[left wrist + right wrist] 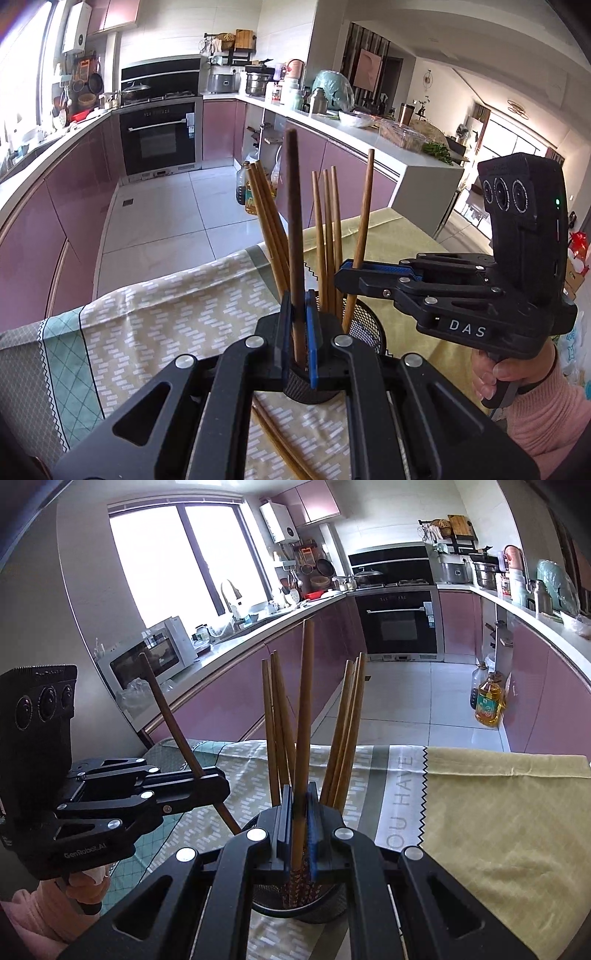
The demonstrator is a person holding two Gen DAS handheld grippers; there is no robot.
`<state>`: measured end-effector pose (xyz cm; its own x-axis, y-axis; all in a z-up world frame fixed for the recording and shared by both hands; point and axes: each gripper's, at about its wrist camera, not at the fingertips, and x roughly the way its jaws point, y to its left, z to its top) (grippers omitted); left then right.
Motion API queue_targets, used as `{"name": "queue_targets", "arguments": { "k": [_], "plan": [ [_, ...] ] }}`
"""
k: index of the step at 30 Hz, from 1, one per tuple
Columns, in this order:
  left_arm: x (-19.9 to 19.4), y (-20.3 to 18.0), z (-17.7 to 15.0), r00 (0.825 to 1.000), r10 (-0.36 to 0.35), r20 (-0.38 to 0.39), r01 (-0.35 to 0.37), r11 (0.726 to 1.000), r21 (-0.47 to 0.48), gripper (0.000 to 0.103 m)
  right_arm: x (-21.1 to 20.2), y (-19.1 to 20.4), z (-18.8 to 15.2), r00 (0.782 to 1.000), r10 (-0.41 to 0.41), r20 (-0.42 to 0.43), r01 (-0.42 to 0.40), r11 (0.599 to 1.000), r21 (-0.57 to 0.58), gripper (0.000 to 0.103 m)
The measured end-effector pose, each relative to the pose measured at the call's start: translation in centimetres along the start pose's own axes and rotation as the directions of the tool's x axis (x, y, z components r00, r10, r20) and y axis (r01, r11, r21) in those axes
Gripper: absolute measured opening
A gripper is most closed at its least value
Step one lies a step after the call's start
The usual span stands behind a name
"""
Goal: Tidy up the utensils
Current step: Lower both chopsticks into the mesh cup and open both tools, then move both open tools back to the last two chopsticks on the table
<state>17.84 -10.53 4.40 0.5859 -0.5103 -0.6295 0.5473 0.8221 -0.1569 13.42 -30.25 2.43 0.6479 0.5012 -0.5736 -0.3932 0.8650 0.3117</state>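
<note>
Left wrist view: left hand-held gripper (298, 332) clamped on dark chopstick (295, 236), tip in mesh cup (365, 332) at 6 o'clock on counter (166, 314). Right hand-held gripper (349, 275), marked "DAS", clamps another chopstick (364, 206) at 3 o'clock. Cloth (402, 794) reads "OU HAVE".

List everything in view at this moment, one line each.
tablecloth: one, green-beige patterned, over the table
mesh holder: one, black, on the tablecloth
standing chopsticks: about six, light brown, in the holder
dark chopstick: one, dark brown, in left tool, lower end at the holder
lighter chopstick: one, mid brown, in right tool, lower end in the holder
loose chopsticks: at least two, brown, flat beside the holder
oil bottle: one, yellow, on the floor
oven: one, black, far wall
microwave: one, white, counter by window
left tool: one, black, shut on dark chopstick
right tool: one, black, shut on lighter chopstick
hands: two, pink-sleeved, gripping handles
</note>
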Motion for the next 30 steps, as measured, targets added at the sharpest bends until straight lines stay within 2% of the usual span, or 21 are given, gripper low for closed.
{"name": "queue_targets", "arguments": {
  "k": [14, 17, 19, 23, 25, 30],
  "plan": [
    [1.5, 0.7, -0.7, 1.000, 0.014, -0.011, -0.014, 0.999, -0.045, 0.008, 0.1, -0.2, 0.3, 1.000, -0.008, 0.008, 0.008, 1.000, 0.011, 0.008],
    [0.7, 1.0, -1.3, 1.000, 0.019, 0.011, -0.019, 0.998, -0.056, 0.016, -0.2, 0.1, 0.1, 1.000, 0.002, 0.012, -0.002, 1.000, 0.009, 0.009],
    [-0.1, 1.1, -1.8, 0.999, 0.035, 0.037, -0.033, 0.998, -0.057, 0.031, -0.6, 0.5, -0.2, 1.000, 0.006, 0.019, -0.006, 1.000, -0.002, 0.017],
    [-2.2, 1.0, -3.0, 0.994, 0.054, 0.091, -0.050, 0.997, -0.051, 0.038, -1.8, 1.8, -1.1, 0.999, 0.032, 0.036, -0.030, 0.999, -0.038, 0.021],
    [-3.3, 1.2, -3.9, 0.991, 0.067, 0.114, -0.061, 0.997, -0.054, 0.043, -2.6, 2.5, -1.8, 0.998, 0.050, 0.040, -0.048, 0.997, -0.060, 0.028],
    [-4.4, 1.8, -6.8, 0.989, 0.112, 0.095, -0.107, 0.993, -0.052, 0.051, -3.2, 4.1, -4.2, 0.995, 0.103, -0.003, -0.102, 0.988, -0.114, 0.035]
  ]
}}
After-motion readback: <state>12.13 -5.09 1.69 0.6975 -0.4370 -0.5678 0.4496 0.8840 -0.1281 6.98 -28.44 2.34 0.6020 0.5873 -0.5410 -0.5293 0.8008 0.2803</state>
